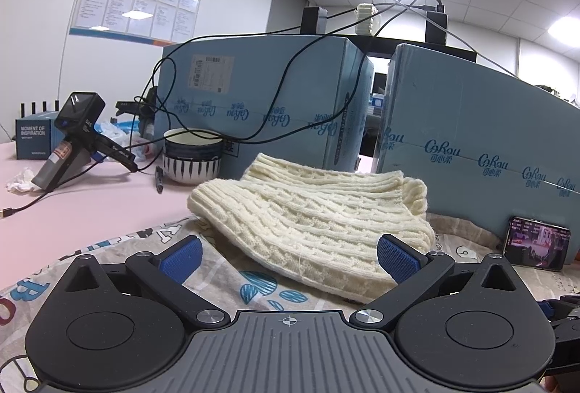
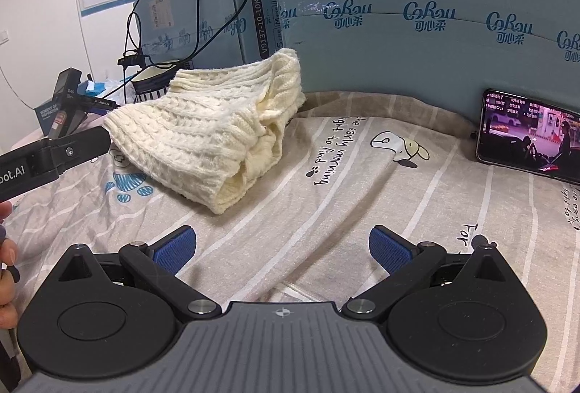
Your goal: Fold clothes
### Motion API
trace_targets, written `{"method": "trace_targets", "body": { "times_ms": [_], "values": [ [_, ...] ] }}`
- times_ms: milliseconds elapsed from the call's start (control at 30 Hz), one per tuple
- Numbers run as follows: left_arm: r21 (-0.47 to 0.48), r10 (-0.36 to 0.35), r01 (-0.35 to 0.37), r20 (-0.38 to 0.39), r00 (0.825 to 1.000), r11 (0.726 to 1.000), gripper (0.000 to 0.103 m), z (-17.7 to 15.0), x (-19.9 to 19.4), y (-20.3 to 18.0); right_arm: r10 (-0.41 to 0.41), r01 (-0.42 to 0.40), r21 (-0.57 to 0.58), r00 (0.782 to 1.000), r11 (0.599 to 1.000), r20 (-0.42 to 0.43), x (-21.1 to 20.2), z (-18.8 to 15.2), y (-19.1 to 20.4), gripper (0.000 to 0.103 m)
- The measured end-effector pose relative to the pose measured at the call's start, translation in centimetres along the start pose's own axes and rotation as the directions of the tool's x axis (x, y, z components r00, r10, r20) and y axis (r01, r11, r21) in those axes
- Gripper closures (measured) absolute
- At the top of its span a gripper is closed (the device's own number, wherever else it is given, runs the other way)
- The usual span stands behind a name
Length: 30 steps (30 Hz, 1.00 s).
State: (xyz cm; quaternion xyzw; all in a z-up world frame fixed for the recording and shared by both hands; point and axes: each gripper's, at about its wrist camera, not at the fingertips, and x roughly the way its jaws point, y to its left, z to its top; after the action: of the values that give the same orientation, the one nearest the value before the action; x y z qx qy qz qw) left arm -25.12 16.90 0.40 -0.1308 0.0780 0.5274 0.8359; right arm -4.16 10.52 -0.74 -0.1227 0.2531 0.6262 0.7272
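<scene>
The cream knit sweater (image 1: 311,212) sits folded in a chunky bundle on the printed sheet (image 2: 362,183), pushed up near the blue cartons (image 2: 417,5). Left gripper (image 1: 290,257) is spread wide right in front of it, blue pads (image 1: 183,257) on either side of the near edge, gripping nothing. Right gripper (image 2: 282,248) is wide open too, over bare sheet, sweater off to its left. A phone (image 2: 529,136) leans on the carton, and a striped bowl (image 1: 192,154) sits on the pink table (image 1: 90,197) behind.
</scene>
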Motion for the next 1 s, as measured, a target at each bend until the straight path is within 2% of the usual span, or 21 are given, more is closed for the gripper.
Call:
{"method": "trace_targets", "body": {
  "times_ms": [1000],
  "values": [
    [0.003, -0.001, 0.001, 0.002, 1.0, 1.0, 0.0, 0.04, 0.05, -0.07, 0.005, -0.005, -0.005, 1.0, 1.0, 0.004, -0.05, -0.01, 0.08, 0.0]
  ]
}}
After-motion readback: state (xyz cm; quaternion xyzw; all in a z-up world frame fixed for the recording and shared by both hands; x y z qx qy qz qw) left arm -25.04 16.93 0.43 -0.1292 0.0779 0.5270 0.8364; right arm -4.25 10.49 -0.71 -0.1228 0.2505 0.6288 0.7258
